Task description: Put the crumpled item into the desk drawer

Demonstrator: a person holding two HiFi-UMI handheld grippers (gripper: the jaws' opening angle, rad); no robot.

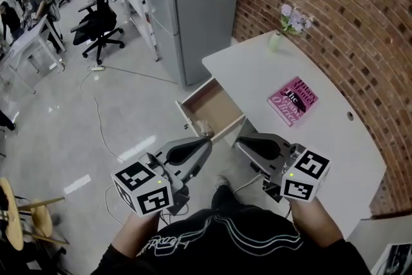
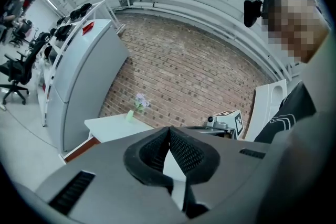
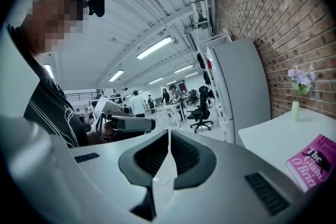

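Note:
The desk drawer (image 1: 207, 102) stands pulled out from the white desk (image 1: 309, 132). A small pale crumpled item (image 1: 203, 127) lies inside it, in the near corner. My left gripper (image 1: 205, 142) hovers just in front of the drawer, shut, with nothing between its pads (image 2: 169, 132). My right gripper (image 1: 242, 141) is level with it by the desk edge, jaws together and empty (image 3: 169, 136). In the left gripper view the right gripper's marker cube (image 2: 227, 119) shows. The left gripper (image 3: 126, 123) appears in the right gripper view.
A pink book (image 1: 293, 101) lies on the desk, with a small vase of flowers (image 1: 277, 40) at the far end by the brick wall (image 1: 335, 3). A grey cabinet (image 1: 193, 3) stands behind the drawer. Cables (image 1: 96, 113) trail on the floor; office chairs (image 1: 96, 29) are further off.

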